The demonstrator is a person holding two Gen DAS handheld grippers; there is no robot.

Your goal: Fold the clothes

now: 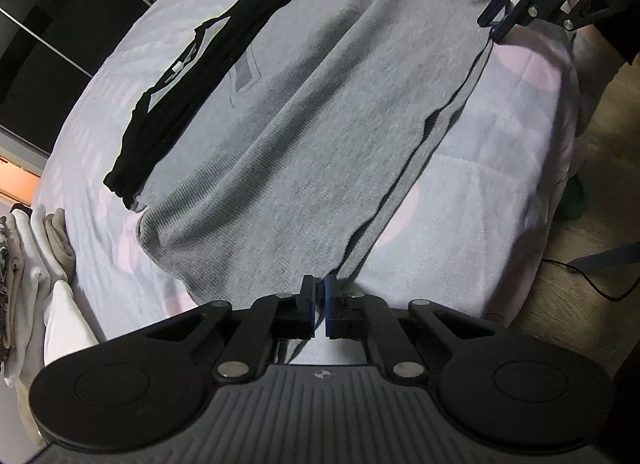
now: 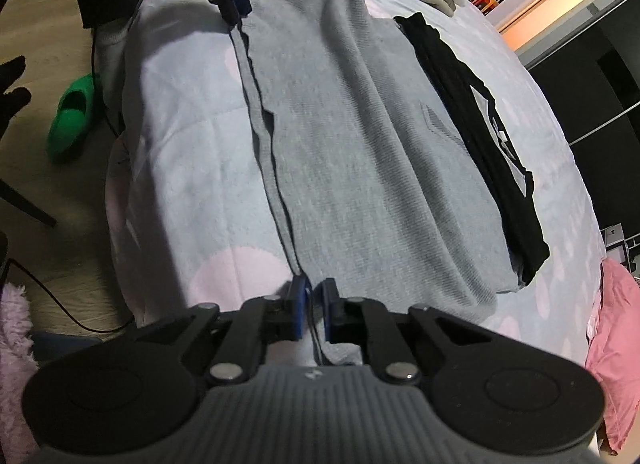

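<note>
A grey knit garment lies spread on the bed, with a doubled edge along its near side. My left gripper is at one end of that edge, its blue pads closed on the fabric; from the right wrist it shows at the far end. My right gripper pinches the other end of the same edge, with cloth running between its pads. It appears at the top right in the left wrist view. A black garment with a white print lies along the grey one's far side.
The bed cover is pale with pink patches. A stack of folded light clothes sits at one end and a pink pillow at the other. On the wooden floor by the bed edge lie a green slipper and a black cable.
</note>
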